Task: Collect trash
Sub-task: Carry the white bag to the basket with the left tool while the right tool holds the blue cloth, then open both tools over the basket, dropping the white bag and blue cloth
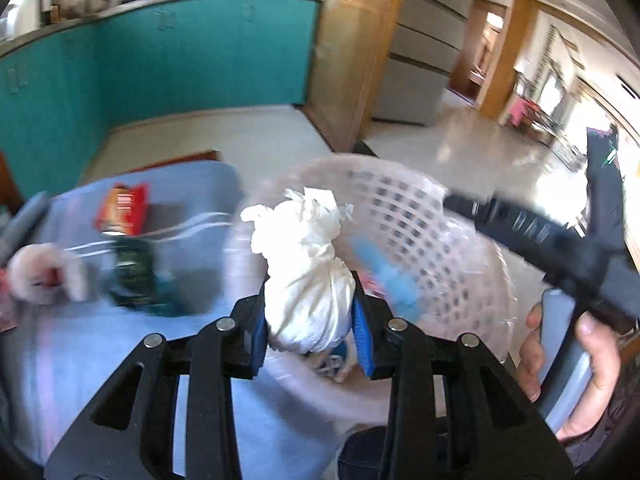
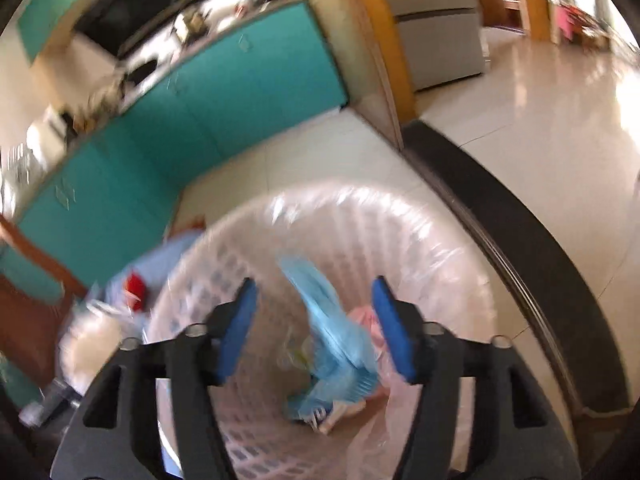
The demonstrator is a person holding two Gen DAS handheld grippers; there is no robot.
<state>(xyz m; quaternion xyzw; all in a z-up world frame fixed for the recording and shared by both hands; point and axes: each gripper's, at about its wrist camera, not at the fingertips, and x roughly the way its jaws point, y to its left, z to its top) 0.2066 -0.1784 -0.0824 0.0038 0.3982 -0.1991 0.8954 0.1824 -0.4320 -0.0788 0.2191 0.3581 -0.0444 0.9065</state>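
My left gripper [image 1: 310, 316] is shut on a crumpled white tissue wad [image 1: 308, 256] and holds it over the near rim of a pale pink lattice trash basket [image 1: 432, 240] lined with clear plastic. My right gripper [image 2: 314, 328] is open and empty, above the basket's mouth [image 2: 420, 240]. Inside the basket lie a light blue plastic wrapper [image 2: 332, 340], a pink bag [image 2: 368, 320] and other scraps. The right gripper's black body [image 1: 552, 236] and the hand holding it [image 1: 596, 360] show at the right of the left wrist view.
A table with a light blue cloth [image 1: 80, 360] stands left of the basket. On it lie a red packet [image 1: 124, 208], a dark green packet [image 1: 136, 276] and a pinkish plastic bundle [image 1: 40, 276]. Teal cabinets [image 1: 160, 60] stand behind. A black mat [image 2: 540, 264] curves to the basket's right.
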